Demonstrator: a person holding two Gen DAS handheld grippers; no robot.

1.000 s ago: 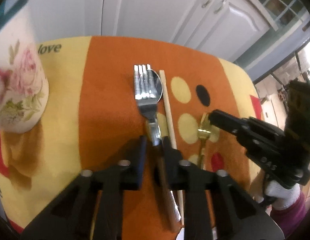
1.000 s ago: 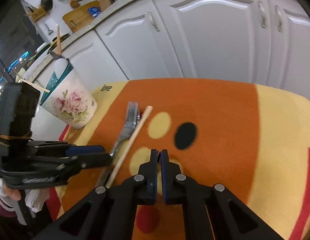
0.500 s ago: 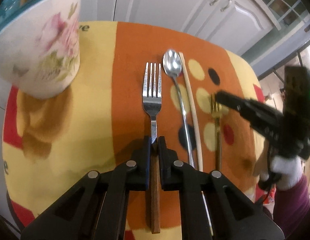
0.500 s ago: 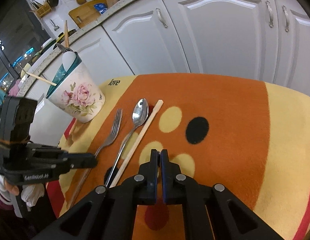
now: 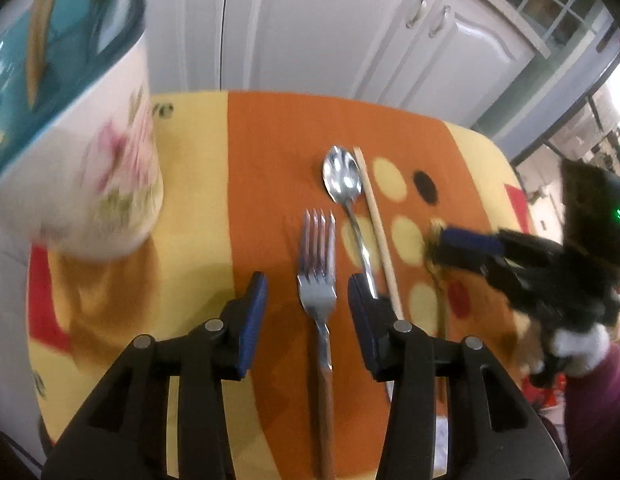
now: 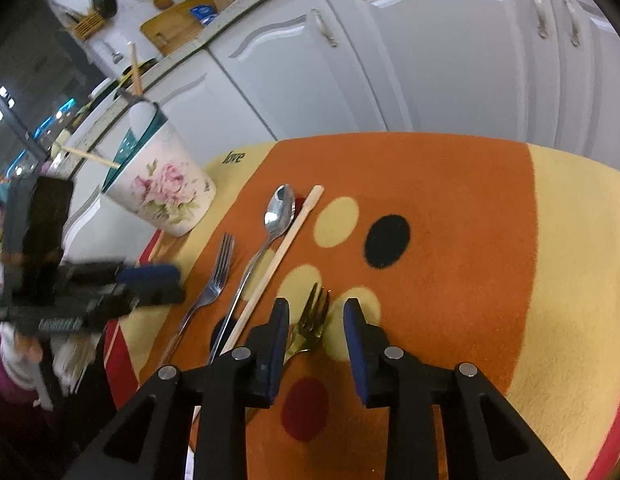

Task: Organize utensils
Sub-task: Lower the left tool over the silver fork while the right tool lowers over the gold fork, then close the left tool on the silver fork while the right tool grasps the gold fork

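On the bench (image 6: 570,240), left to right: cup (image 6: 165,196), fork (image 6: 213,280), spoon (image 6: 275,216), chopstick (image 6: 285,240), second fork (image 6: 312,320). Cup apparently holds utensils; view blurred.

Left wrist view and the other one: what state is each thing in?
Left gripper: jaws opening, straddling fork.
Silver fork with wooden handle: lying flat, released.
Right gripper: jaws opening.
Small gold fork: flat between jaws.
Floral ceramic utensil cup: upright, holding utensils.

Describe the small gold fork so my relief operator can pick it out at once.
Start at the orange and yellow cloth, where four utensils lie in a row right of the floral cup. The gold fork is the rightmost, beyond the chopstick, between the opening right claw pads, untouched. It alone is gold and short.
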